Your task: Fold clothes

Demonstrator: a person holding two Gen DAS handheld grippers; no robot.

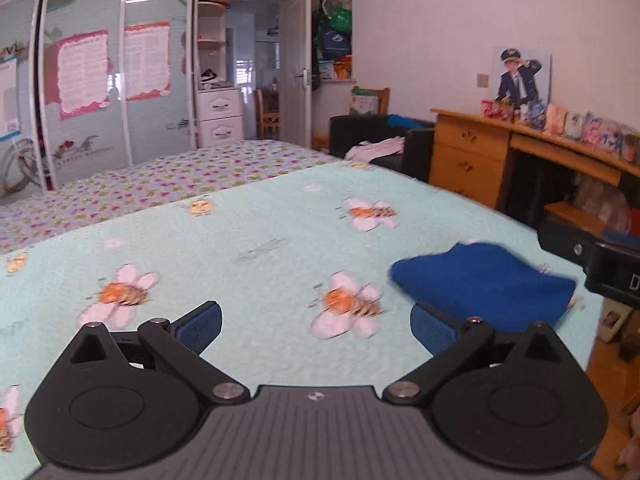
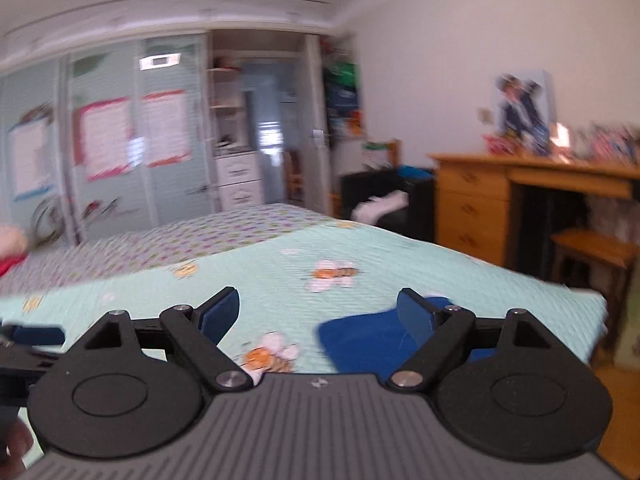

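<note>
A folded blue garment (image 1: pixel 484 284) lies on the pale green bee-print bedspread (image 1: pixel 260 248) near the bed's right edge. My left gripper (image 1: pixel 316 326) is open and empty, above the bedspread, with the garment just ahead of its right finger. In the right wrist view, which is blurred, the same blue garment (image 2: pixel 360 340) lies low and to the right, partly behind the right finger. My right gripper (image 2: pixel 318 314) is open and empty above the bedspread (image 2: pixel 360 252). The left gripper's tip (image 2: pixel 36 336) shows at the left edge there.
A wooden desk (image 1: pixel 472 152) with trinkets stands right of the bed, with a black chair (image 1: pixel 380 136) holding clothes beside it. A floral sheet (image 1: pixel 160 184) covers the far part of the bed. Wardrobe doors (image 1: pixel 100 100) and an open doorway (image 1: pixel 256 80) lie beyond.
</note>
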